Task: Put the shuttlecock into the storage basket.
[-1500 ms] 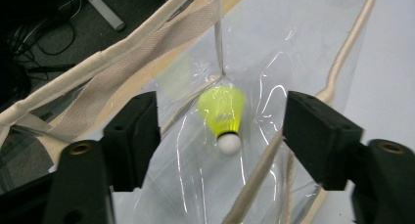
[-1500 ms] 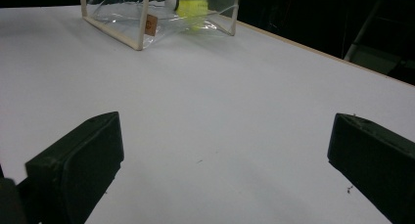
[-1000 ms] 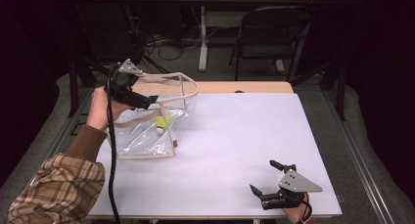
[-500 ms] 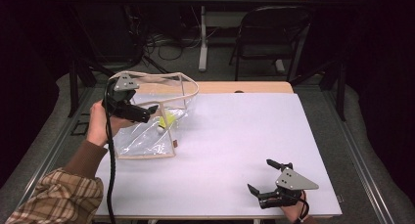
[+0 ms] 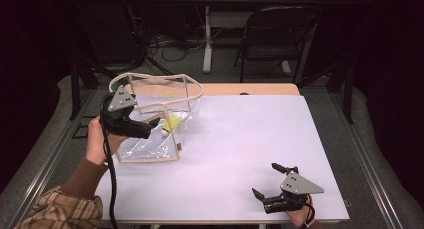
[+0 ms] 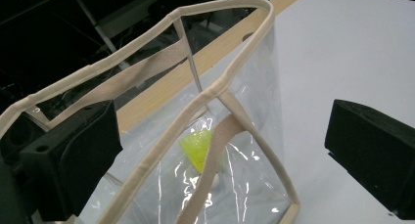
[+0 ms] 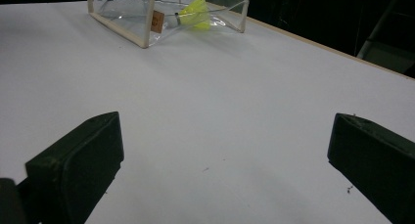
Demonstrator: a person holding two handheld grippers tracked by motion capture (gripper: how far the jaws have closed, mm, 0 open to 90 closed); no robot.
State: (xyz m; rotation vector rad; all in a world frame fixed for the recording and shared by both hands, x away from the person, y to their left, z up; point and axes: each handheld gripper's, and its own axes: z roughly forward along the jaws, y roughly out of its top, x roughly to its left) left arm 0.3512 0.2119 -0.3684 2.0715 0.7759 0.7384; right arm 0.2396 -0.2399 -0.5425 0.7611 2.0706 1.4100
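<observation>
Lowered and drawn toward the person since a second ago, the left gripper [image 5: 150, 128] now sits at the near-left side of the clear plastic tote bag [image 5: 150, 139], where earlier it was held higher, above the bag's rim; the right gripper [image 5: 272, 181] has barely shifted at the near-right corner. Seen from the left gripper view, the jaws stand wide apart with the bag's cream-trimmed rim [image 6: 161, 136] running up between them; whether either jaw touches the rim cannot be told, and nothing is pinched. Part of the left jaw is seen through the clear wall, and the high view hides its tip behind the bag's edge. Inside the bag lies a yellow shuttlecock [image 6: 198, 148], partly crossed by a cream handle strap [image 6: 215, 150] and blurred by creases and glare in the plastic; from above it is only a small yellow patch [image 5: 171, 123]. A small tan tag [image 7: 156, 21] sits on the bag's near side, its print too small to read. Farther right, the right gripper rests low over bare tabletop, jaws spread wide and holding nothing, well apart from the bag; the hand behind it is cut off by the lower edge of the high view. A white table [image 5: 250, 139] with a wooden far edge carries everything. Beyond it the room is dark, with a black chair [image 5: 272, 39], a white table leg and loose cables on grey floor.
</observation>
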